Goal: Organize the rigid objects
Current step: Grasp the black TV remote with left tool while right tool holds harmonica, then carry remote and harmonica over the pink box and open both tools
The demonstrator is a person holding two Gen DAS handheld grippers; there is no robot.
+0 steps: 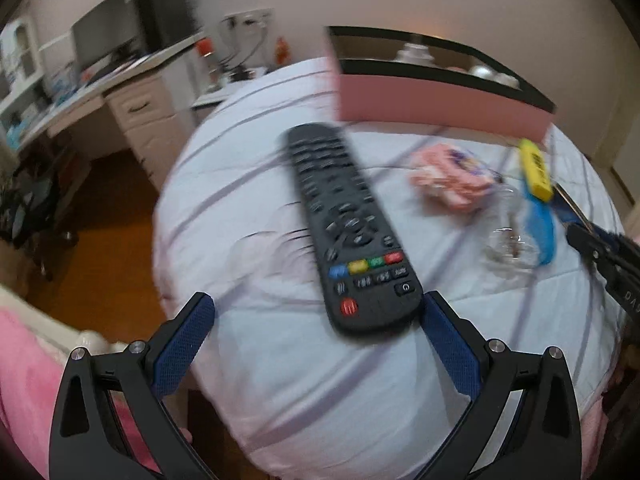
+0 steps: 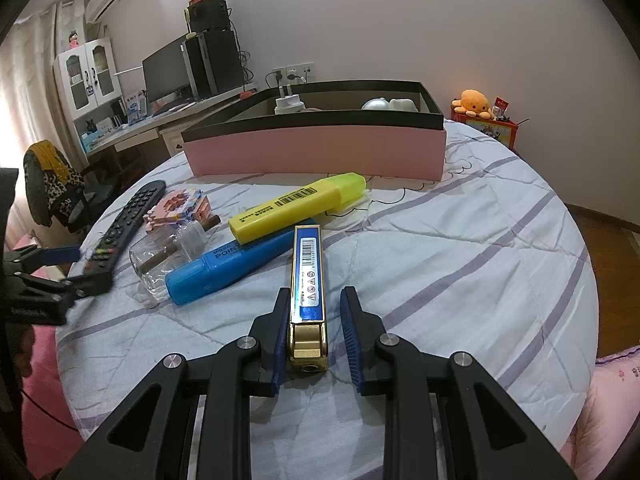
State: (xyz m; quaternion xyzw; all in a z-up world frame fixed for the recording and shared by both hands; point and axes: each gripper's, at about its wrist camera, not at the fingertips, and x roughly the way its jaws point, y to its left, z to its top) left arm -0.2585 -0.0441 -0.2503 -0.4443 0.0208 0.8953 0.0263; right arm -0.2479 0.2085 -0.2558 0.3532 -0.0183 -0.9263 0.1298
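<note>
The right gripper (image 2: 314, 334) straddles the gold end of a blue lighter (image 2: 307, 280) lying on the striped cloth (image 2: 460, 280); its left pad touches, the right pad stands just off. The left gripper (image 1: 318, 314) is spread wide at the near end of the remote (image 1: 344, 228). Beyond the lighter lie a blue marker (image 2: 236, 266), a glass (image 2: 160, 268) and a yellow marker (image 2: 298, 206). Farthest stands the pink box (image 2: 320, 152).

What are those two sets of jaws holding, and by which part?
Nothing firmly, it seems. The right jaws straddle the blue lighter at its gold end, with a gap showing; the left jaws stand open around the remote.
</note>
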